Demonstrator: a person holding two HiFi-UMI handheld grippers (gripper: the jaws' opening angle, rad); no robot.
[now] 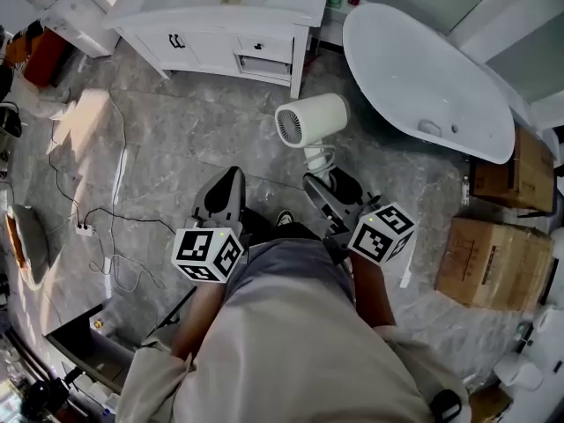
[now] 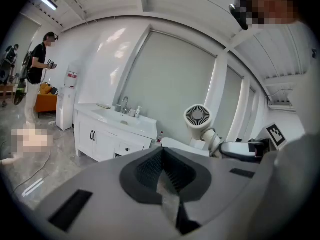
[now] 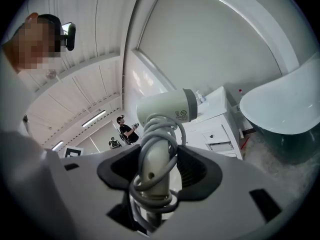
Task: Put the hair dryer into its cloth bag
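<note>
The right gripper grips the hair dryer by its handle. Its fingers stand wide, one on each side of the handle, and the cord is wound around the handle in loops between them. The dryer is held in the air over the grey floor, head uppermost, in front of the person and between the white cabinet and the bathtub. Its round grille faces the left gripper, which is held beside it and a little apart.

In the left gripper view the fingers are closed, meeting at the tips. A pale grey strip shows below the point where they meet. It may be cloth or just the floor behind, and the view does not settle it.

Cardboard boxes sit on the floor to the person's right.
</note>
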